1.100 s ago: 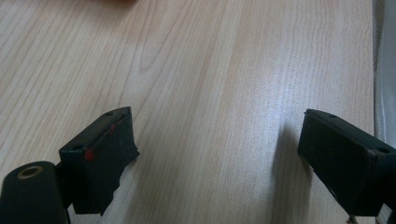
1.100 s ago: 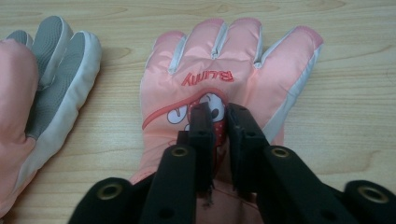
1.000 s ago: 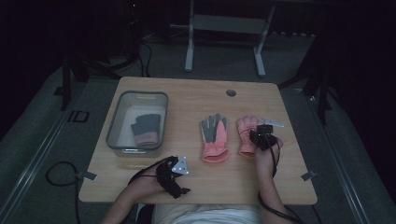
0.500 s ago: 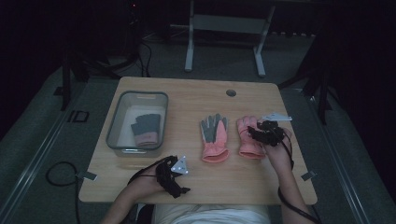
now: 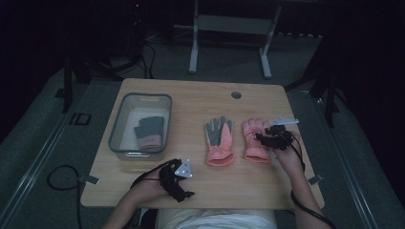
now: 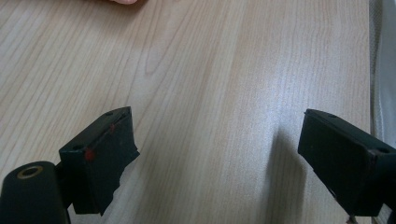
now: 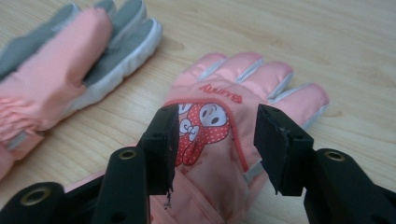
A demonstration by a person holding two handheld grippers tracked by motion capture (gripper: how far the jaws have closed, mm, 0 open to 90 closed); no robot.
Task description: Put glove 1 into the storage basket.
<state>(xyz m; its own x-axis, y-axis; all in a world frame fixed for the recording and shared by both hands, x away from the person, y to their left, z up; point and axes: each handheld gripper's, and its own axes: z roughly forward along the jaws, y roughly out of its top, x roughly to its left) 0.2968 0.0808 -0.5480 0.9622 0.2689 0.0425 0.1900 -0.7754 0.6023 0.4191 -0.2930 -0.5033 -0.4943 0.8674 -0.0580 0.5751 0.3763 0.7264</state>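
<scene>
While your right gripper (image 7: 212, 140) hangs just above the pink glove with the cartoon patch (image 7: 224, 140), its jaws have just been opening and now stand apart with nothing pinched between them, so the glove lies released on the desk (image 5: 200, 95), at the right of centre in the high view, just beside the second pink glove (image 5: 219, 142) with its grey palm up. The risk from here is snagging: the left-hand jaw in the right gripper view sits very close to the patch, and if you draw away low or sideways it could catch the soft fabric, drag the glove askew or shove it into its neighbour. Should you mean to re-grip, closing this near the surface may pinch only the top layer, and the glove would likely slip out on a lift. Your left gripper (image 6: 215, 158), released, hovers over bare wood at the lower left of the high view, near the clear bin (image 5: 117, 138) holding a dark glove (image 5: 149, 131); a careless sweep there could knock the bin.
</scene>
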